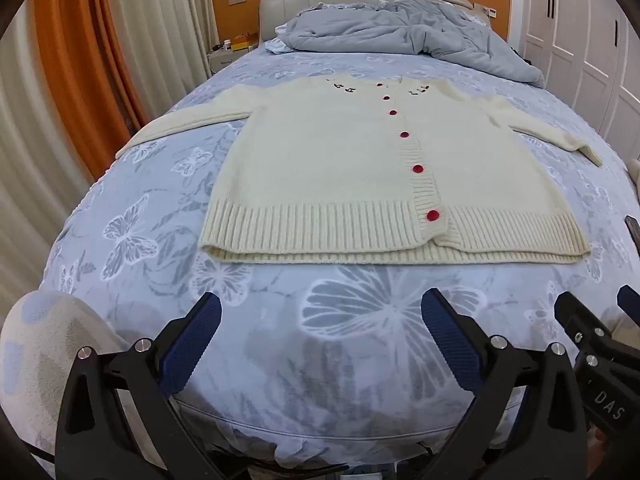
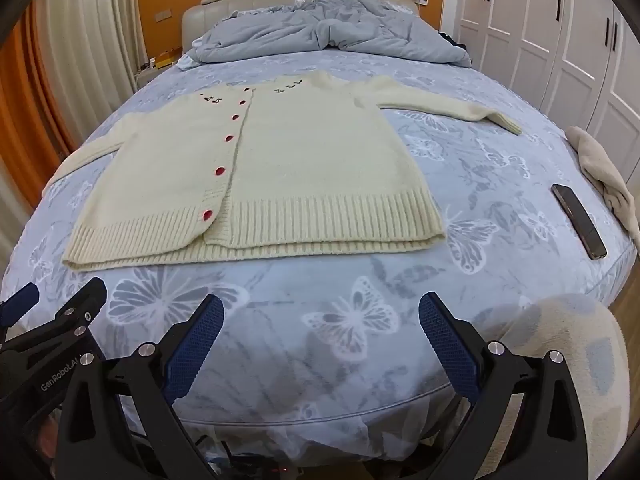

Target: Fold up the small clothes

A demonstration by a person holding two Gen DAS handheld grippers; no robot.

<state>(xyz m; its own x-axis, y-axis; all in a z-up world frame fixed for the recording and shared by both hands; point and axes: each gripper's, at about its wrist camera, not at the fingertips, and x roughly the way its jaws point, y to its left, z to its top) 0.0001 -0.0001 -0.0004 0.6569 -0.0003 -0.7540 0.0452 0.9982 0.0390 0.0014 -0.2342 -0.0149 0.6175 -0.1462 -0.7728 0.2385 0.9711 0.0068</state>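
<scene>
A cream knit cardigan (image 1: pixel 340 168) with red buttons lies flat and face up on the bed, both sleeves spread out to the sides; it also shows in the right wrist view (image 2: pixel 280 168). My left gripper (image 1: pixel 320 304) is open and empty, held above the foot of the bed, short of the cardigan's ribbed hem. My right gripper (image 2: pixel 320 308) is open and empty too, beside the left one, also short of the hem. The right gripper's fingers (image 1: pixel 576 312) show at the right edge of the left wrist view.
The bed has a blue butterfly-print sheet (image 1: pixel 180 208). A crumpled grey duvet (image 1: pixel 400 32) lies at the headboard. A dark phone (image 2: pixel 578 220) and a beige cloth (image 2: pixel 604 172) lie near the bed's right edge. Orange curtains (image 1: pixel 80 60) hang left, white wardrobes (image 2: pixel 560 32) right.
</scene>
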